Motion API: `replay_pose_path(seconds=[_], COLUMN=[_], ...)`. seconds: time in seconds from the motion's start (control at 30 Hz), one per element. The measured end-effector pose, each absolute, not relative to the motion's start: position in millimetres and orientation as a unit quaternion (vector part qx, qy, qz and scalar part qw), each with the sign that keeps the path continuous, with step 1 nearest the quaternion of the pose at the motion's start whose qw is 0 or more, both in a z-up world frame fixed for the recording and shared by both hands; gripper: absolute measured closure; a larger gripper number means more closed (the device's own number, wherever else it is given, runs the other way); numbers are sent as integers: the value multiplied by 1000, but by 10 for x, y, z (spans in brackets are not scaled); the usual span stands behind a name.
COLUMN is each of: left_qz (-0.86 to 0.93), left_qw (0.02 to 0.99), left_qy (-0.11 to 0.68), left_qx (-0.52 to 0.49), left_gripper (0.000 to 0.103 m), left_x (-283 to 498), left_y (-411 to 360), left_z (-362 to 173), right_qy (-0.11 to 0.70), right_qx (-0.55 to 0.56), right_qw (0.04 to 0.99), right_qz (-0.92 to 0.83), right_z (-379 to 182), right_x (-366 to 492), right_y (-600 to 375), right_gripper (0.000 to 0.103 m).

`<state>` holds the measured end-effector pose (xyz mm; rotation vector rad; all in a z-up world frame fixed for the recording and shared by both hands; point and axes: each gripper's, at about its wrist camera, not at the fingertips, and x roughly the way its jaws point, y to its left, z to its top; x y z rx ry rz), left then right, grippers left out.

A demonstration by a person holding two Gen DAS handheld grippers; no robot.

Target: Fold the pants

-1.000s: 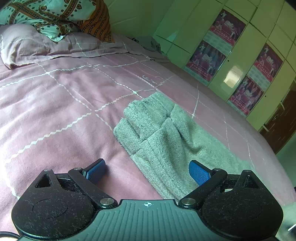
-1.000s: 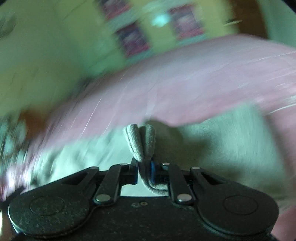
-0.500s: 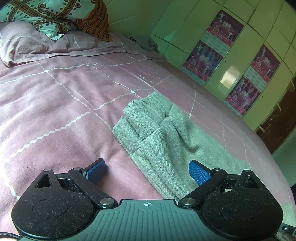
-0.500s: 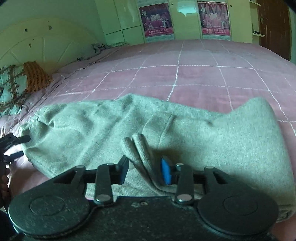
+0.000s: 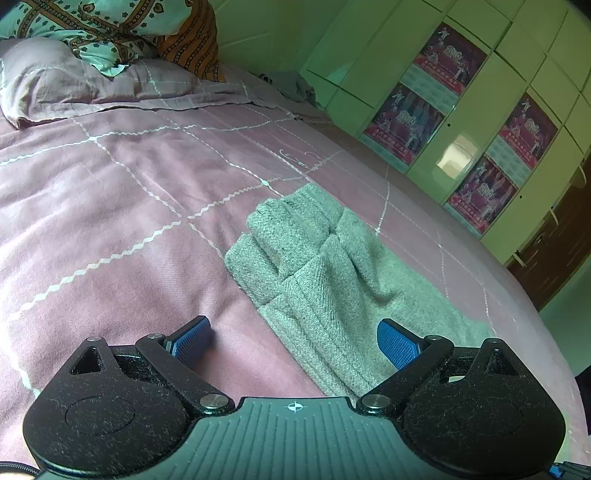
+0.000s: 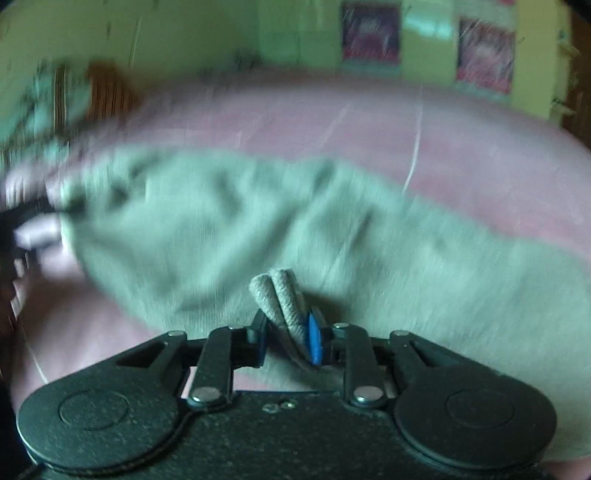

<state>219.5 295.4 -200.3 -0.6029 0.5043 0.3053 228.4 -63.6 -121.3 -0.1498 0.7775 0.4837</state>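
From the left wrist view, the left tongs [image 5: 293, 341] hang released, blue pads spread wide, low over the pink bedspread [image 5: 110, 206]. The grey pants [image 5: 325, 280] lie on the bed just ahead and to the right, bunched at the far end into thick rolled folds, with the nearer part running under the right-hand pad; neither pad presses on the cloth. A pink pillow [image 5: 70, 81] and a patterned cushion [image 5: 110, 26] sit at the far left, and a pale green wardrobe [image 5: 461, 103] with posters stands along the far right.

From the right wrist view, which is blurred, the right tongs [image 6: 288, 332] are closing, with a doubled fold of the grey pants [image 6: 229, 221] between the pads and poking up past them. The rest of the garment spreads across the bedspread beyond, to left and right.
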Motion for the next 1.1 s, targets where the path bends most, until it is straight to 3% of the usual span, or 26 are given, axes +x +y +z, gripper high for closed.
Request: replay_pose_path(seconds=[0.07,0.2,0.33,0.37,0.5,0.53,0.57,0.63,0.9,1.0,1.1], left_qz=[149,152,151,153,142,145,143,109,-105,-142,-144], left_qw=[912,905,903,904,926,932,936,946,962,944,934], left_qy=[245,259,269,264,215,206,204,214,242,293,327], left_qx=[-294,-302,-301,-299,-275,-261,-249,-218,-62,-46,-11], left_gripper=[8,8,8,8,8,23,49,59,58,58,58], left_x=[2194,2246,2244,2219,2064,2029,2020,2066,2740,2987,3063], left_y=[2954,2976,2974,2978,2901,2867,2810,2561,603,210,77], left_z=[-2005,-1967,-1888,-1861,-1654,-1585,-1522,-1415,-1320,-1575,-1781], right_qy=[367,378,360,355,335,329,322,306,314,367,366], right_qx=[-60,-18,36,43,86,82,75,71,95,80,102], right_qw=[895,888,883,885,895,903,911,927,938,922,921], right_qz=[247,263,297,299,281,264,245,207,107,93,89], right_z=[-1178,-1159,-1105,-1098,-1026,-991,-960,-862,-887,-1179,-1191], right_x=[2251,2284,2227,2213,2134,2098,2061,1985,1956,2055,2085], right_y=[-647,-703,-793,-821,-1130,-1244,-1359,-1700,-2688,-2668,-2686], right_gripper=[68,66,55,55,83,86,86,87,87,93,93])
